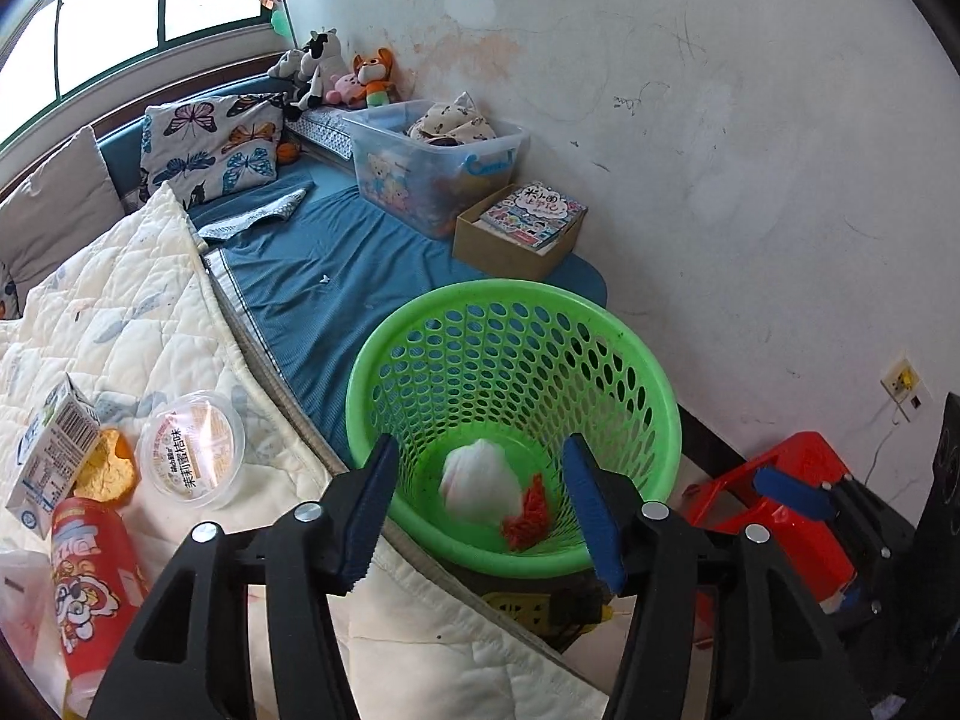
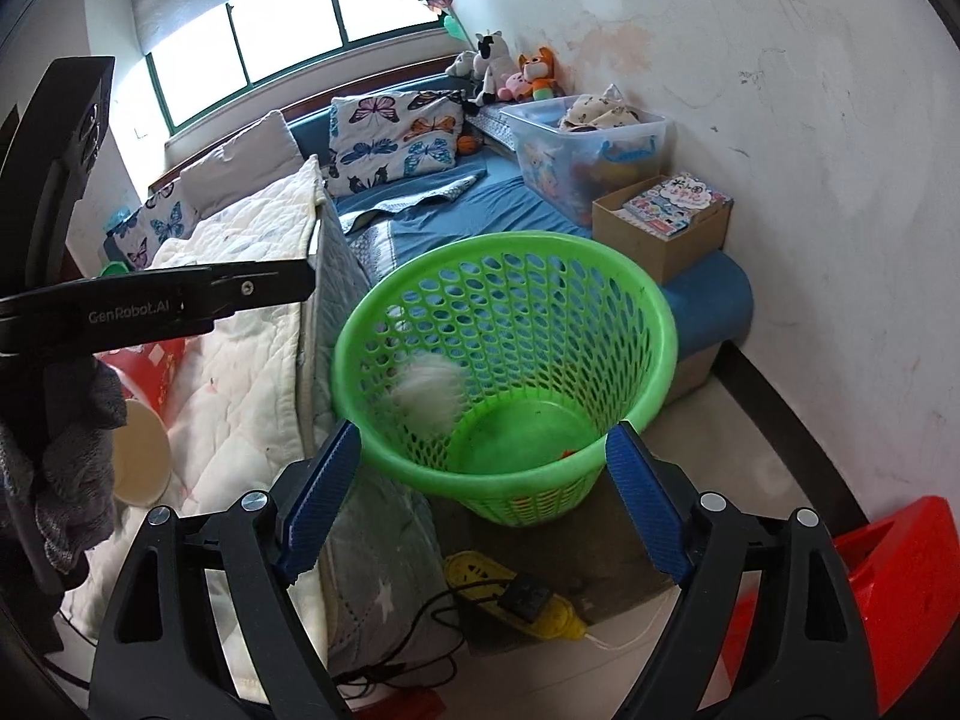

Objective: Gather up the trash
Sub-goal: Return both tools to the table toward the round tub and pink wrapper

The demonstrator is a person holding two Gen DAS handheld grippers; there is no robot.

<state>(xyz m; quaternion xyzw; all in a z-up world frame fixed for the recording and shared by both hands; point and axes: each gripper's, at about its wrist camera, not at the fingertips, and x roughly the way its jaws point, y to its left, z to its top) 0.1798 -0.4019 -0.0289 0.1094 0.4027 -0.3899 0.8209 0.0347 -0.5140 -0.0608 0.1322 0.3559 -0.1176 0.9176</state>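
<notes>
Both claws spread, nothing pinched. Left gripper [image 1: 480,516] hangs over the near rim of the green basket [image 1: 600,312], fingers framing its mouth. Right gripper [image 2: 480,498] is likewise wide apart, also just short of the basket's near rim [image 2: 420,468].

In the basket: white crumpled wad [image 1: 480,480] on the floor of it in the left view, red scrap [image 1: 528,513] touching it on the right side. In the right view the white wad [image 2: 429,393] is motion-blurred against the near-left wall, so it's probably mid-fall or just landed; can't tell which.

Trash not yet collected sits left of the basket on the white quilt [image 1: 150,330]: round lidded cup [image 1: 192,450] nearest the basket, orange-yellow wrapper [image 1: 108,468] beyond it, milk carton [image 1: 54,450] touching the wrapper, red printed can [image 1: 96,582] lying on its side below those. Judgement: a couple of items in, at least four to go.

Risks:
- Basket stands on a low dark stand beside the bed edge, looks light. A finger catching the rim on withdrawal could tip it.
- Yellow power strip [image 2: 522,600] and cables lie below the basket; anything missed lands there.
- Can is round on soft quilt, may roll when the fingers close.
- Cup lid is wide and slick, so the pinch may slip.
- Both grippers crowd the same opening, so collision risk.
</notes>
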